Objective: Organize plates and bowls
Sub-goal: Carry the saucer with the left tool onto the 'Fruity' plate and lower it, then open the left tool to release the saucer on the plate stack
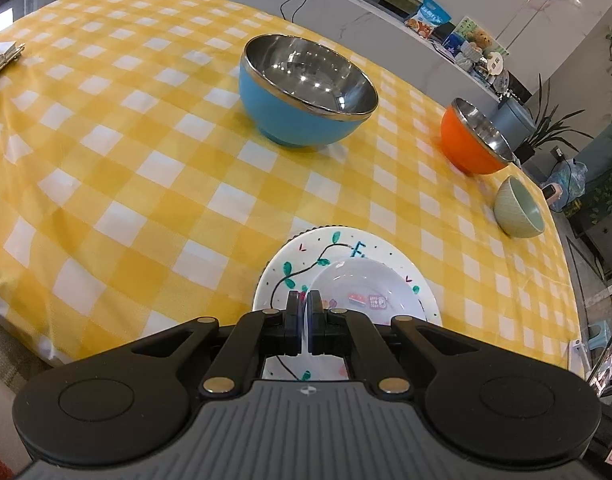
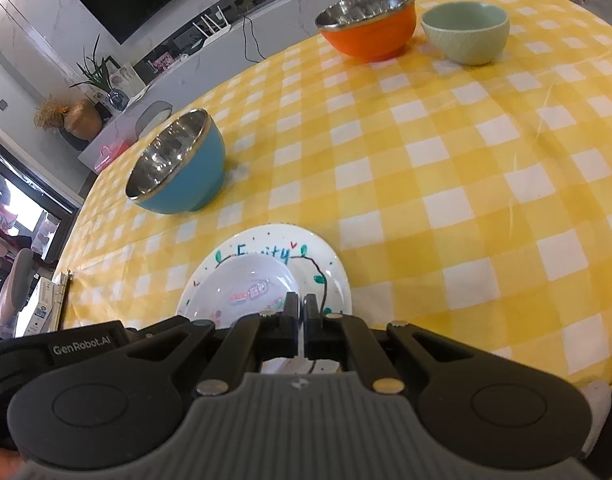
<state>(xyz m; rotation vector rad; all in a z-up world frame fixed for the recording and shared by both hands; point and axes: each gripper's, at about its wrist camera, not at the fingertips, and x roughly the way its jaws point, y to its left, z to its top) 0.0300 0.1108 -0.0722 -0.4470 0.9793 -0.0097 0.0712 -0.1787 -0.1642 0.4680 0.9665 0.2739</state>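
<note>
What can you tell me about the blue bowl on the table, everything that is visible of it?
The blue bowl is round and deep, with a matte light-blue outer shell, a shiny steel-looking lining and a thin metal rim. It looks empty; the inside shows only reflections. It stands upright on a small blue foot on the yellow checked tablecloth. Nothing else touches it: it is apart from the orange bowl, the green bowl and the stacked white plates.

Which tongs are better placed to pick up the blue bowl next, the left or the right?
Probably left: the blue bowl sits almost straight ahead of the left tongs; from the right tongs it lies off to the left.
</note>
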